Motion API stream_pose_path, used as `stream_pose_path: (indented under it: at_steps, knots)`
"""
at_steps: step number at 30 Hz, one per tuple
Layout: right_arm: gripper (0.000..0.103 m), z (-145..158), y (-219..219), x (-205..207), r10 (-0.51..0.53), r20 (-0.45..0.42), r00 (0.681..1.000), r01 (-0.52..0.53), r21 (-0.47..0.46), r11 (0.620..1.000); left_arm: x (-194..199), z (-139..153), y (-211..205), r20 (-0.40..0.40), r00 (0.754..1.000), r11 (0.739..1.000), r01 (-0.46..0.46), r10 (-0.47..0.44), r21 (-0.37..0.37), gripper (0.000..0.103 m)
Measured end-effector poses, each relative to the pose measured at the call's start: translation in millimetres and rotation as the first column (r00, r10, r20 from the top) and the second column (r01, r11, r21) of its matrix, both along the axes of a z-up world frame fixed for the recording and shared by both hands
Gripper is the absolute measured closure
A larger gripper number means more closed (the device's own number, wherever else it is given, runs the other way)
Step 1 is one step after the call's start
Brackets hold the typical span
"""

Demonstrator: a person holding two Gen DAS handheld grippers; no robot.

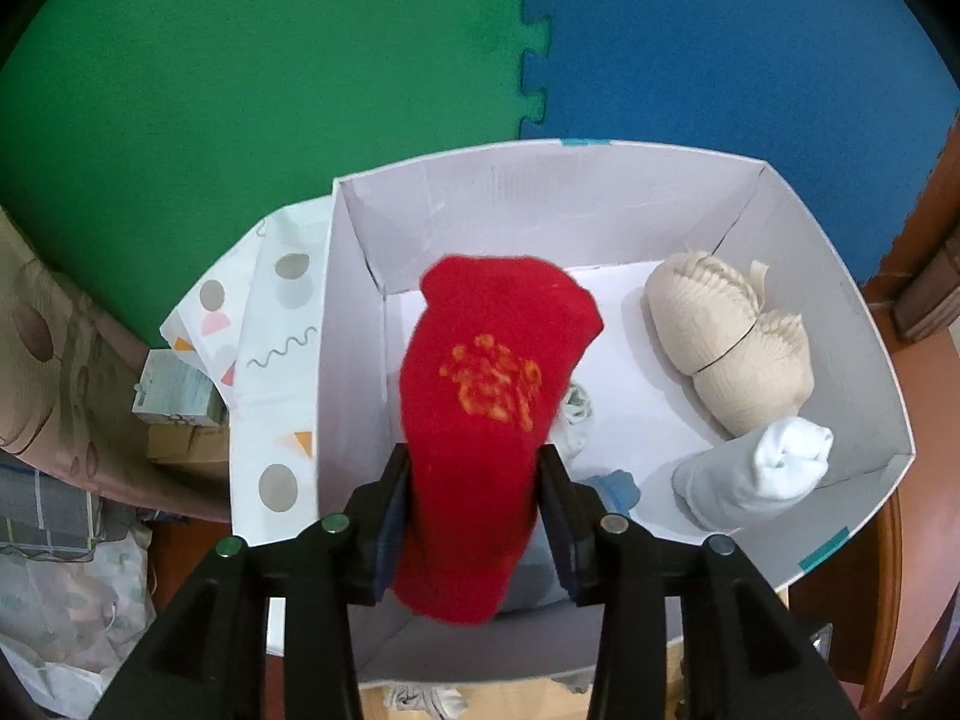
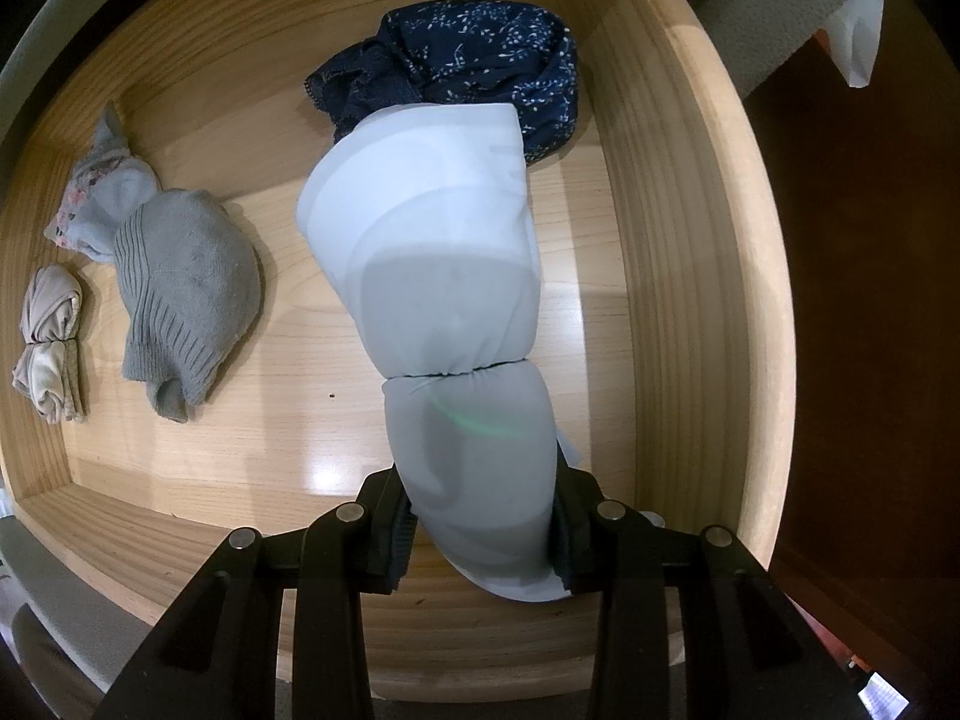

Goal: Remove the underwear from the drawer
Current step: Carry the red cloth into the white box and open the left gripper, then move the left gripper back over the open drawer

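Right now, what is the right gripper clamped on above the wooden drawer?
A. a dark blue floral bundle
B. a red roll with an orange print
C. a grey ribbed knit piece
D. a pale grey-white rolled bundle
D: the right gripper is shut on the pale grey-white rolled bundle, held over the wooden drawer.

The left gripper (image 1: 477, 516) pinches a red rolled garment (image 1: 486, 420) (orange print on top) above a white box (image 1: 540, 204) holding a beige bundle (image 1: 729, 345) and a grey-white roll (image 1: 750, 474).
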State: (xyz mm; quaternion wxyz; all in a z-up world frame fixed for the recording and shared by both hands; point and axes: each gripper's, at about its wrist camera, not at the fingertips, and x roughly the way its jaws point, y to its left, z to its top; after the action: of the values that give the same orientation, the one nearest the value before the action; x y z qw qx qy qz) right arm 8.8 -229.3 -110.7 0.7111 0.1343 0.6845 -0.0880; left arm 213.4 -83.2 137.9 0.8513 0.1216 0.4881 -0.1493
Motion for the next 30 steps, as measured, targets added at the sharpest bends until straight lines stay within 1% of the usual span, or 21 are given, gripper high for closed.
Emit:
stream_pose_path:
  at_steps: [7,10,17,23,27,30]
  knots:
    - [0.069,0.8,-1.4,1.2,0.0,-0.001,1.0,0.0,-0.001,1.0,-10.3,16.0,11.7,0.026,1.0,1.0,-0.012,0.012,0.002,0.059]
    - [0.069,2.9,-1.8,2.0,0.0,-0.002,1.0,0.0,-0.005,1.0,-18.5,24.2,19.1,0.042,0.999,1.0,-0.002,0.001,0.008,0.059]
    - [0.069,3.4,-0.7,3.9,0.002,-0.006,1.0,-0.002,-0.012,1.0,-55.6,41.8,42.3,0.079,0.996,0.999,0.033,-0.033,0.007,0.059]
    - [0.069,2.5,5.0,5.3,0.0,-0.011,1.0,-0.001,-0.018,1.0,-87.1,33.6,67.2,0.081,0.996,0.999,0.034,-0.036,0.027,0.059]
    - [0.069,5.8,8.2,7.1,0.004,-0.012,1.0,-0.004,-0.022,1.0,-106.4,17.2,81.2,0.066,0.998,1.0,0.013,-0.015,0.027,0.059]
    - [0.069,6.8,10.5,8.1,0.005,-0.012,1.0,-0.005,-0.024,1.0,-123.4,2.1,87.5,0.075,0.997,1.0,-0.008,0.005,0.03,0.059]
